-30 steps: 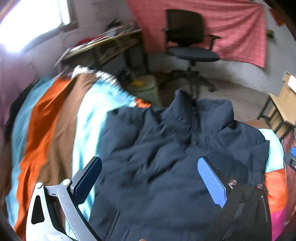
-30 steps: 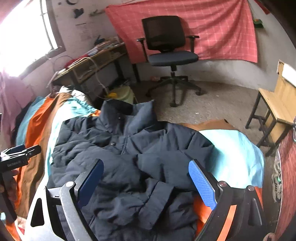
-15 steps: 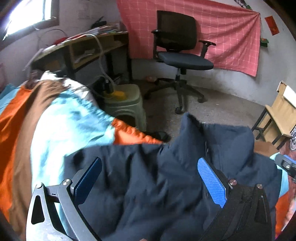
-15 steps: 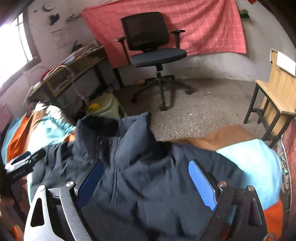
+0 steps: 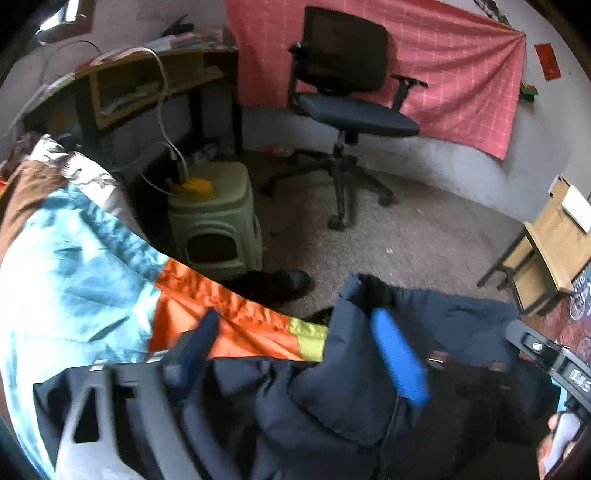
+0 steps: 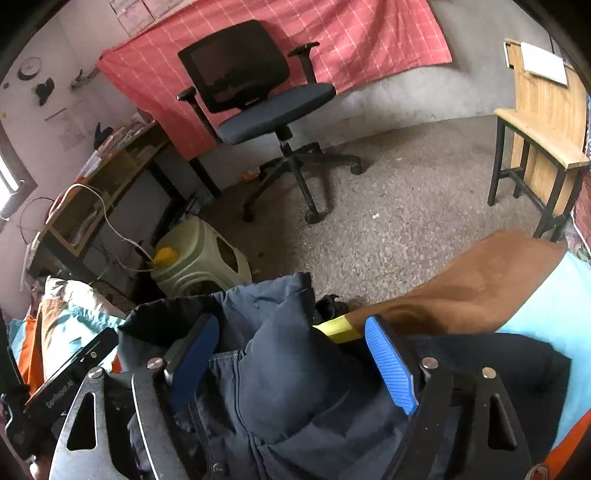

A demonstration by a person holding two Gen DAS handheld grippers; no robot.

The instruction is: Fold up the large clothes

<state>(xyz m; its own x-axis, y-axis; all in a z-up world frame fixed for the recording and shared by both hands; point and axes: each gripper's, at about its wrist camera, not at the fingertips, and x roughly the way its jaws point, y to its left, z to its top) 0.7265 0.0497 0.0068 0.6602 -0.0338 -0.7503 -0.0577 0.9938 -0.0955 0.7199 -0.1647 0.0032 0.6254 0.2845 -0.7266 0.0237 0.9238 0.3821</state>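
Jacket (image 5: pixel 351 387), dark navy, puffy, lies bunched on the bedspread (image 5: pixel 74 280) at the bed's foot edge, collar end toward the floor (image 5: pixel 424 240). In right wrist view the jacket (image 6: pixel 288 369) collar stands up in a peak between the pads, zipper/placket running down the middle.

Left gripper (image 5: pixel 299 354): fingers spread apart, dark pad left, blue pad (image 5: pixel 397 362) right, jacket fabric mounded up between them and under the right pad. Blurred, so can't say if the pads touch cloth. Nothing clamped.

Right gripper (image 6: pixel 291 362): fingers wide apart too, blue pad (image 6: pixel 389 369) on the right over the jacket's edge, collar fold poking up between. Not pinching anything.

Bedspread: lt blue, orange, brown panels w/ a yellow strip (image 5: pixel 308 338) just beside the jacket. Brown panel (image 6: pixel 480 280) on the right side.

Further out: green stool (image 5: pixel 218 221) near the bed, yellow thing (image 5: pixel 195 186) on top w/ a white cable. Black office chair (image 6: pixel 255 96) well apart on the floor, red checked cloth (image 6: pixel 332 33) on the wall behind. Desk (image 6: pixel 110 177) at left, wooden chair (image 6: pixel 543 122) at right.
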